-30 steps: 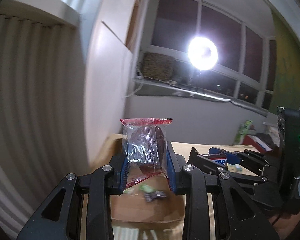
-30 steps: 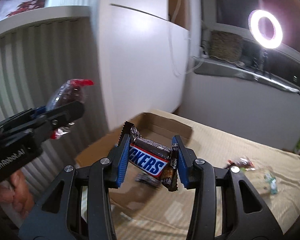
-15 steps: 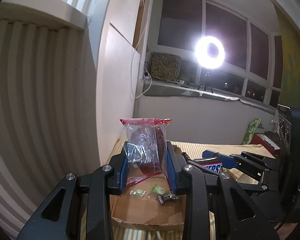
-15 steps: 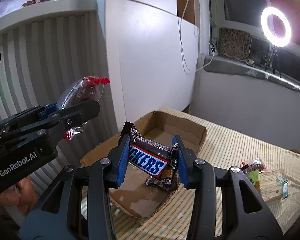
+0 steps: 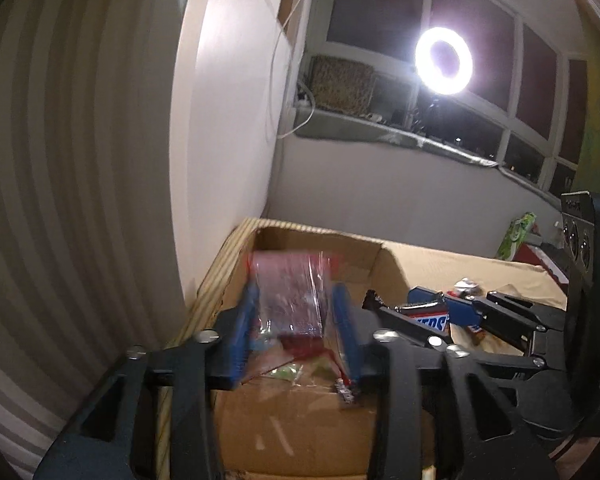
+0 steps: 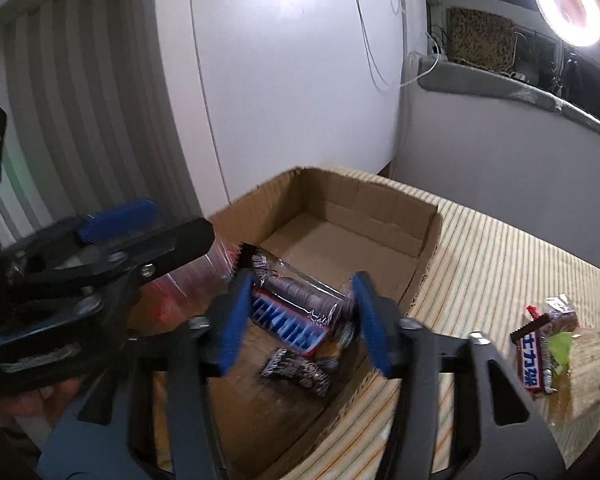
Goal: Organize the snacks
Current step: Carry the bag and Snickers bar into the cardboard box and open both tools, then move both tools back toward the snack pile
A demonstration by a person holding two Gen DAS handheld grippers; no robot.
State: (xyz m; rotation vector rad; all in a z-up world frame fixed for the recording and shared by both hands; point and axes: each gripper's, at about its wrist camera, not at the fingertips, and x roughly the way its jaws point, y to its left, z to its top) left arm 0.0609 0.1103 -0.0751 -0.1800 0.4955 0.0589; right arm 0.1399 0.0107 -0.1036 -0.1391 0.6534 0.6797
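A brown cardboard box [image 5: 372, 256] [image 6: 424, 220] stands open on the striped table by the white wall. My left gripper [image 5: 296, 312] hangs over the box with its jaws spread, and the clear red-edged snack packet [image 5: 292, 296] between them is blurred and looks loose. My right gripper [image 6: 304, 312] is also over the box with its jaws widened, and the Snickers bar [image 6: 292, 320] sits slack between them. Small wrapped snacks [image 6: 300, 372] lie on the box floor. Each gripper shows in the other's view, the right one [image 5: 440, 312] and the left one [image 6: 120, 232].
More snacks lie on the striped cloth to the right of the box: a brown bar [image 6: 536, 364] and a tan packet [image 6: 588, 368]. A white cabinet wall [image 6: 300, 80] stands close behind the box. A ring light [image 5: 444, 60] shines from the window sill.
Both grippers have come down and forward over the box. Both pairs of jaws have opened, and the red packet and the Snickers bar are coming free.
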